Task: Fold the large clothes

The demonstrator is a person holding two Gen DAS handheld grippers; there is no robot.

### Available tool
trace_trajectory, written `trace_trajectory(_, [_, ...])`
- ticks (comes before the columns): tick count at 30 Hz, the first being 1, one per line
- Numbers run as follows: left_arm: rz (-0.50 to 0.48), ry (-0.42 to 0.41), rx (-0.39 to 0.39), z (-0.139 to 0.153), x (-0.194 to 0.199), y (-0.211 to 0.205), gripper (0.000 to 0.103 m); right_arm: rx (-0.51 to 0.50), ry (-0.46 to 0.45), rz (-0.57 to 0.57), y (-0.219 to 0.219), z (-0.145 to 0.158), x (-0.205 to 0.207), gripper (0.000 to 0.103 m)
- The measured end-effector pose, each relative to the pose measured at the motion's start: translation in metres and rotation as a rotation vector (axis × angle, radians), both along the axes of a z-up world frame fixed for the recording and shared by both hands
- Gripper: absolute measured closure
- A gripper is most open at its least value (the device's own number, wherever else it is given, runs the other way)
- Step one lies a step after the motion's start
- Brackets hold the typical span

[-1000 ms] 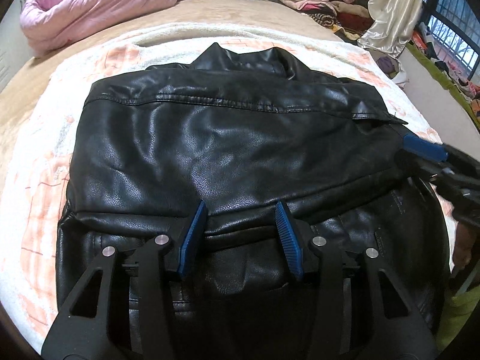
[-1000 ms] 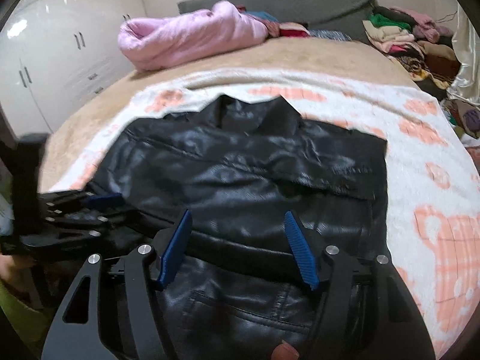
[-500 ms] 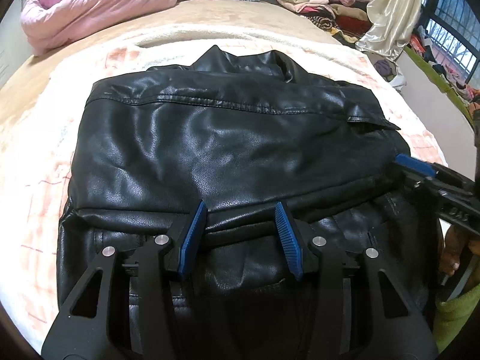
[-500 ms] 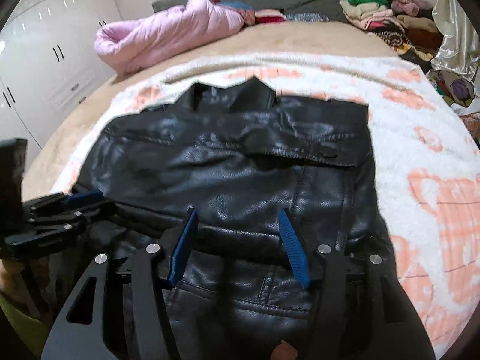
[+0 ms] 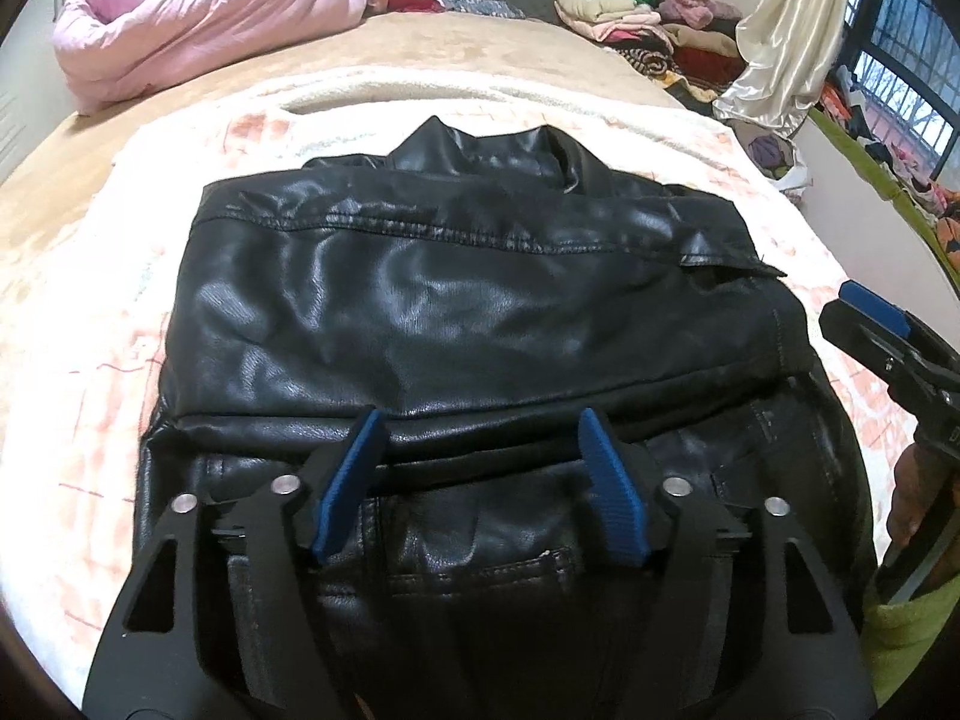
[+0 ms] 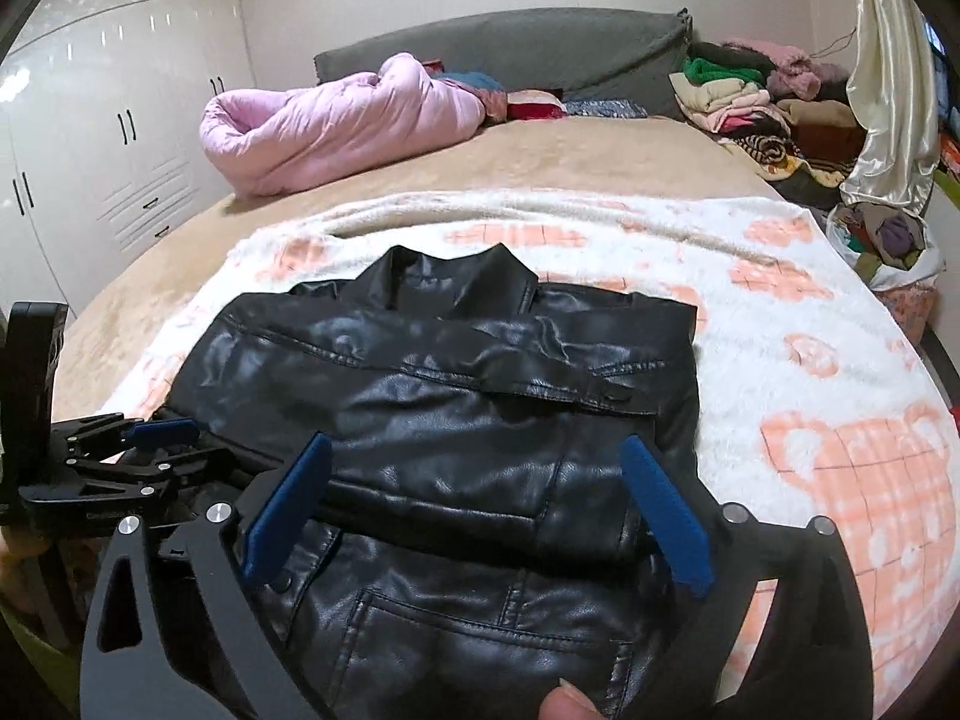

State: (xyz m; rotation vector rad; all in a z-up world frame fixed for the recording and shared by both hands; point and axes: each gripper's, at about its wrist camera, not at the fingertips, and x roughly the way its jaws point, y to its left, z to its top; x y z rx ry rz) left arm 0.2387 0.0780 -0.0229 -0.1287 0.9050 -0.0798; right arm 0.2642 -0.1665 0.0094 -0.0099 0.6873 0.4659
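The room was evenly and softly lit; daylight showed through the barred window (image 5: pixel 900 60), dim and bluish; white glare streaked the glossy black leather jacket (image 5: pixel 456 312) across its folded panel, and reflections spotted the white wardrobe doors (image 6: pixel 108 120) left of the jacket; both fisheye views bent hard at the rims, with dark corners; the far clothes looked soft; shadow pooled under the jacket's near fold.

My blue-padded gripper (image 6: pixel 474 516) faces a glossy black jacket (image 6: pixel 480 408) on a white blanket (image 6: pixel 810 360) with peach-orange checks.
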Motion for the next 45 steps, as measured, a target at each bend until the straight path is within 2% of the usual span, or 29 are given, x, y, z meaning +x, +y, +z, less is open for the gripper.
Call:
trace_trajectory(5, [0.015,-0.028,0.018,0.011,-0.003,-0.003,0.021,-0.005,-0.007,0.004,0.001,0.004,-0.003,0.005])
trace_trajectory(7, [0.024,-0.037,0.027,0.015,-0.005,-0.002,0.011,-0.005,-0.015,0.008,0.002,0.006,-0.005,0.005])
trace_trajectory(8, [0.028,-0.04,0.028,0.016,-0.005,-0.002,0.009,-0.005,-0.018,0.008,0.003,0.007,-0.006,0.005])
trace_trajectory(27, [0.021,-0.092,0.029,0.036,-0.028,-0.004,0.01,0.005,-0.072,-0.003,-0.001,0.015,-0.044,0.004])
trace_trajectory(45, [0.016,-0.137,0.016,0.047,-0.063,0.004,0.009,0.058,-0.111,-0.002,-0.013,0.033,-0.088,0.004])
